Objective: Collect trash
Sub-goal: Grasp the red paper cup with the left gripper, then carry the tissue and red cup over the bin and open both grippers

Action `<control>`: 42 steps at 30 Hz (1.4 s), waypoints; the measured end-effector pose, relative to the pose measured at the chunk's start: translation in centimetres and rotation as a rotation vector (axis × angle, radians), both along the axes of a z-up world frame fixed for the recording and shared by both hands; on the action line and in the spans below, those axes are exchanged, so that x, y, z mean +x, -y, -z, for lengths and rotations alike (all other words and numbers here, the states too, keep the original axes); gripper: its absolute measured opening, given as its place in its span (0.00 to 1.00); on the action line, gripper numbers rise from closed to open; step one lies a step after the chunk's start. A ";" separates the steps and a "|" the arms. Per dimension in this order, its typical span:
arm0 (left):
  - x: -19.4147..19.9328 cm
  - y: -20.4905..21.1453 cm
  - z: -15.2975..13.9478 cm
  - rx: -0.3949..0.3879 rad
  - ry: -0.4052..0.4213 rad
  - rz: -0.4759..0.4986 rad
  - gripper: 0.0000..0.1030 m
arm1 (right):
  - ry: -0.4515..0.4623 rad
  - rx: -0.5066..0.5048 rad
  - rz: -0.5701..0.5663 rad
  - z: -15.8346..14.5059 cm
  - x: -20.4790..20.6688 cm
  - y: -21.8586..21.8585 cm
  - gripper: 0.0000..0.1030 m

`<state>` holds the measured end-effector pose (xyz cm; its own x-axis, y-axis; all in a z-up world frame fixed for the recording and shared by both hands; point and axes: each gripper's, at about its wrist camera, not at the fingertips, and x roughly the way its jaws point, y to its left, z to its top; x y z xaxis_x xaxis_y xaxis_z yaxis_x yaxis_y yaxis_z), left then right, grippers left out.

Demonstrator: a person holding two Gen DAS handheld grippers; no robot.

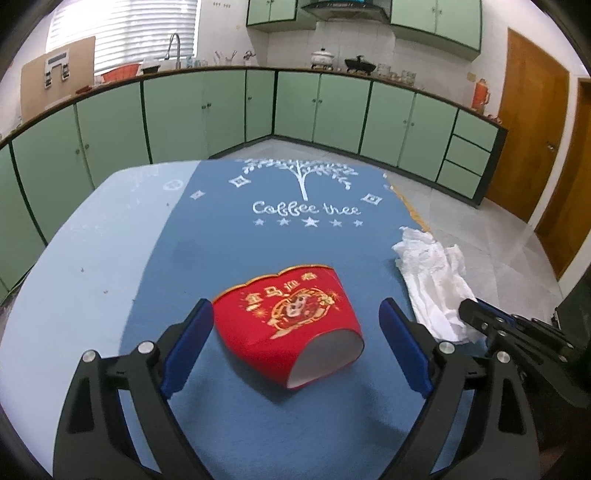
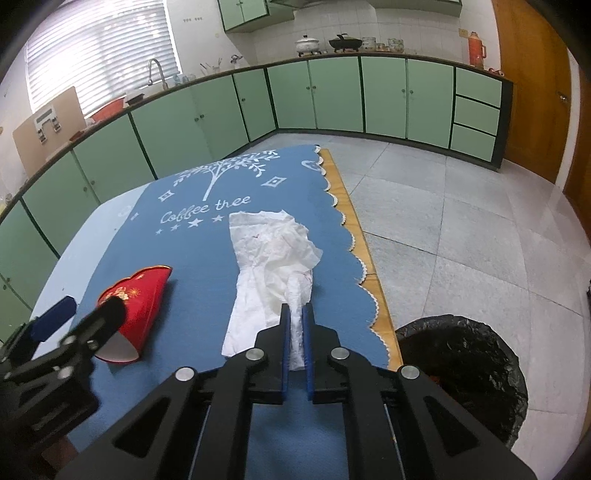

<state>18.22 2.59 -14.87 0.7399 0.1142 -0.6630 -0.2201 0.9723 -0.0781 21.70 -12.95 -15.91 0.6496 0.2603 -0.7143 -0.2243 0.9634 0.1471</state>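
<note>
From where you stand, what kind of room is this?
Most likely a home kitchen. Green cabinets run along two walls under a counter, with a sink faucet by the window and pots beneath a range hood. The work happens on a table with a blue cloth.

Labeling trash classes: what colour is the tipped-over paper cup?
Red with gold print, white inside; the paper cup shows best in the left wrist view.

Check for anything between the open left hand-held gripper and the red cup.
Nothing visible. The red paper cup lies on its side on the blue cloth, already between the left hand-held gripper's open fingers.
</note>
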 end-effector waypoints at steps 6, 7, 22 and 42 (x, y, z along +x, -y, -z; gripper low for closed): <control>1.4 0.0 1.1 -0.009 -0.050 -0.040 0.85 | -0.014 0.015 -0.016 0.4 0.2 0.1 0.06; 1.5 0.0 1.1 -0.013 -0.052 -0.042 0.84 | -0.018 0.018 -0.019 0.5 0.3 0.1 0.06; 1.4 0.9 0.5 -0.025 -0.003 0.043 0.40 | -0.040 0.013 -0.059 0.8 0.5 -0.6 0.38; -2.1 -3.0 -2.3 -0.124 0.088 0.039 0.34 | 0.050 0.041 -0.051 -2.7 -0.9 0.3 0.05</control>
<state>16.11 5.63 -12.52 0.7979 0.0051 -0.6027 -0.1690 0.9617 -0.2156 20.75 -13.26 -13.21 0.6696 0.3226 -0.6690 -0.2811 0.9438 0.1737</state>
